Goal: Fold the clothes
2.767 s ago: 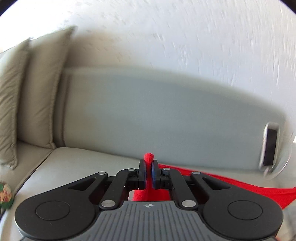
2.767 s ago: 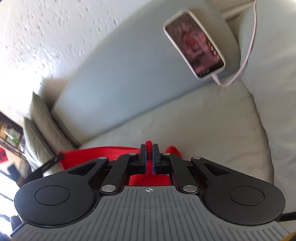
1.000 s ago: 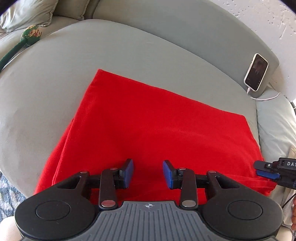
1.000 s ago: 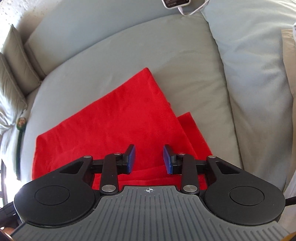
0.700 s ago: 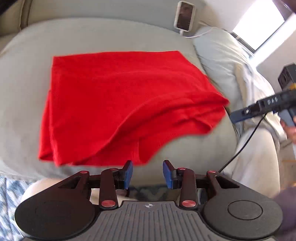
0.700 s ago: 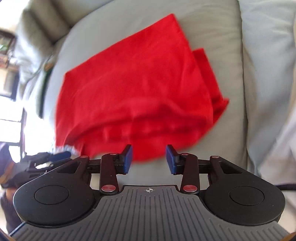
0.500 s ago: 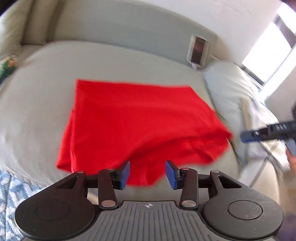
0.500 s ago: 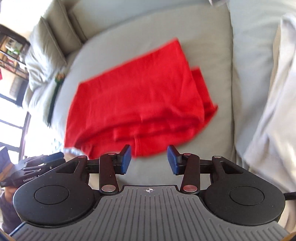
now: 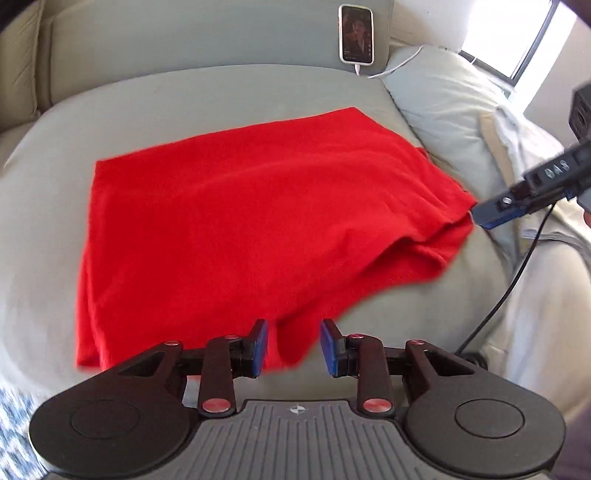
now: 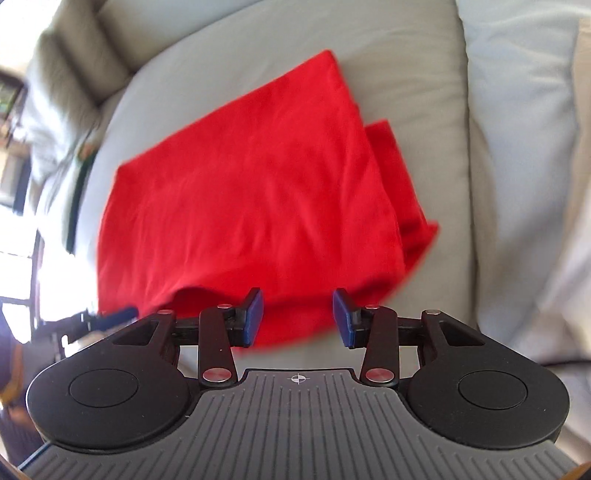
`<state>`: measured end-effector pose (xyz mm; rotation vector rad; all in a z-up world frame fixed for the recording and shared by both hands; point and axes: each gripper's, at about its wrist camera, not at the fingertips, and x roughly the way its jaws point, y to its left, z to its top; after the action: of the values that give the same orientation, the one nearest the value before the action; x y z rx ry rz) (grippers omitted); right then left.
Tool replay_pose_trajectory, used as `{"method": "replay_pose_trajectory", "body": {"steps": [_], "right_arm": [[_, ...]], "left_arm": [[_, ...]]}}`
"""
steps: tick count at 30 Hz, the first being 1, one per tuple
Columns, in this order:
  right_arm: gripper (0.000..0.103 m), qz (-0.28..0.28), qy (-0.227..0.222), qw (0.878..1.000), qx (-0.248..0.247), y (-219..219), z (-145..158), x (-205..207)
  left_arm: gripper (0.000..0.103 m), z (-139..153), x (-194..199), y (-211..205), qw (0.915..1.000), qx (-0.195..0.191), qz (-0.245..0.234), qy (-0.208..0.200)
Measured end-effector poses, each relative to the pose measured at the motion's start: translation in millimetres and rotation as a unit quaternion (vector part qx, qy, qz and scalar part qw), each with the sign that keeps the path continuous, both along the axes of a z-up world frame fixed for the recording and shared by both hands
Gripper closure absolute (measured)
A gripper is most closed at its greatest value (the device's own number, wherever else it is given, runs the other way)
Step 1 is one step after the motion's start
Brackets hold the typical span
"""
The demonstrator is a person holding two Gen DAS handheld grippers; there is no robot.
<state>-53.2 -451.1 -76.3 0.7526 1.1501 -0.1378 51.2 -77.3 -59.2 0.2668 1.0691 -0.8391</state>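
my left hand-held gripper [image 9: 291, 345] hangs with its jaws apart and nothing between them, just above the near hem of the red garment [image 9: 251, 221]. my right hand-held gripper [image 10: 297, 317] is also spread wide and empty in its own view; in the left view its blue tip sits at 3 o'clock, right at the garment's right corner, and i cannot tell whether it touches the cloth there.

the garment lies on the grey sofa seat cushion [image 9: 184, 96], doubled over into a rough rectangle with layers showing. at the right side a lower layer pokes out past the top one, and the near edge droops in loose bulges toward 6 o'clock. so it lies part-folded and somewhat untidy; whether more folds are wanted i cannot settle from this.

it reads to me as light, soft knit: limp, no stiffness, prone to sag and slide between layers if pinched through only one. i would take hold at the corners or along an edge, catching all layers together, one gripper on each end.

further out, a phone [image 9: 356, 33] leans on the backrest at 12 o'clock with its cable running to a pale pillow [image 9: 443, 99] at 2 o'clock.
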Motion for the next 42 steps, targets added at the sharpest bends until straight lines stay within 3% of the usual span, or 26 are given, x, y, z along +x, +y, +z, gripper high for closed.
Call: {"method": "replay_pose_trajectory", "body": {"steps": [2, 5, 7, 10, 13, 15, 17, 18, 21, 24, 26, 29, 30, 32, 36, 39, 42], "right_arm": [[0.058, -0.01, -0.021, 1.0, -0.003, 0.7, 12.9, -25.1], [0.056, -0.054, -0.063, 0.997, 0.007, -3.3, 19.4, -40.1], [0.056, -0.085, -0.094, 0.992, 0.019, -3.7, 16.2, -35.2], [0.057, -0.137, -0.115, 0.984, -0.004, 3.2, 8.2, -31.3], [0.057, -0.185, -0.132, 0.972, -0.066, 14.4, 5.7, -36.4], [0.057, -0.201, -0.134, 0.965, -0.102, 7.6, 6.9, -47.2], [0.062, -0.215, -0.135, 0.959, -0.128, 0.4, 6.3, -55.5], [0.066, -0.213, -0.135, 0.961, -0.117, -4.3, 1.3, -53.1], [0.067, -0.208, -0.135, 0.965, -0.085, -18.2, -13.6, -45.8], [0.067, -0.206, -0.128, 0.968, -0.058, -30.0, -29.0, -37.7], [0.067, -0.218, -0.093, 0.969, -0.061, -26.0, -39.9, -29.9], [0.07, -0.222, -0.099, 0.97, -0.033, -20.6, -42.9, -33.1], [0.074, -0.222, -0.1, 0.969, -0.04, -18.9, -41.7, -33.4], [0.094, -0.224, -0.102, 0.968, -0.053, -15.8, -39.1, -34.0], [0.096, -0.227, -0.115, 0.965, -0.067, -9.6, -26.1, -35.3], [0.096, -0.236, -0.138, 0.961, -0.05, -8.2, -8.1, -41.8], [0.096, -0.256, -0.128, 0.957, -0.051, -14.7, 2.6, -49.6]], "left_arm": [[0.074, 2.3, 2.8, 15.0, 0.9983, -0.031, 0.048, 0.016], [0.067, 4.1, 5.2, 11.8, 0.9892, -0.083, 0.119, 0.019], [0.066, 3.0, -2.0, -0.9, 0.983, -0.096, 0.157, -0.001], [0.067, 2.7, -23.9, -32.0, 0.9853, -0.071, 0.136, -0.076], [0.067, 2.2, -32.6, -28.4, 0.9825, -0.078, 0.141, -0.094], [0.067, 2.1, -23.7, -11.0, 0.9748, -0.089, 0.184, -0.089], [0.07, 0.7, -8.0, 9.6, 0.9601, -0.1, 0.25, -0.075], [0.071, -0.6, 1.0, 18.9, 0.9517, -0.106, 0.281, -0.061], [0.075, -11.5, 21.0, 32.5, 0.9457, -0.103, 0.306, -0.036], [0.077, -19.1, 27.5, 30.7, 0.9459, -0.09, 0.31, -0.034], [0.077, -22.8, 30.2, 29.5, 0.9449, -0.092, 0.313, -0.028], [0.078, -27.9, 33.9, 30.6, 0.9478, -0.085, 0.306, -0.024], [0.078, -30.2, 35.2, 33.9, 0.9468, -0.085, 0.31, -0.019], [0.078, -32.2, 38.3, 37.2, 0.9429, -0.088, 0.321, -0.008], [0.085, -32.7, 40.7, 42.7, 0.942, -0.078, 0.327, 0.0], [0.089, -31.5, 45.4, 45.9, 0.9436, -0.071, 0.323, 0.009], [0.09, -30.6, 51.0, 46.3, 0.9491, -0.053, 0.31, 0.013]]}}
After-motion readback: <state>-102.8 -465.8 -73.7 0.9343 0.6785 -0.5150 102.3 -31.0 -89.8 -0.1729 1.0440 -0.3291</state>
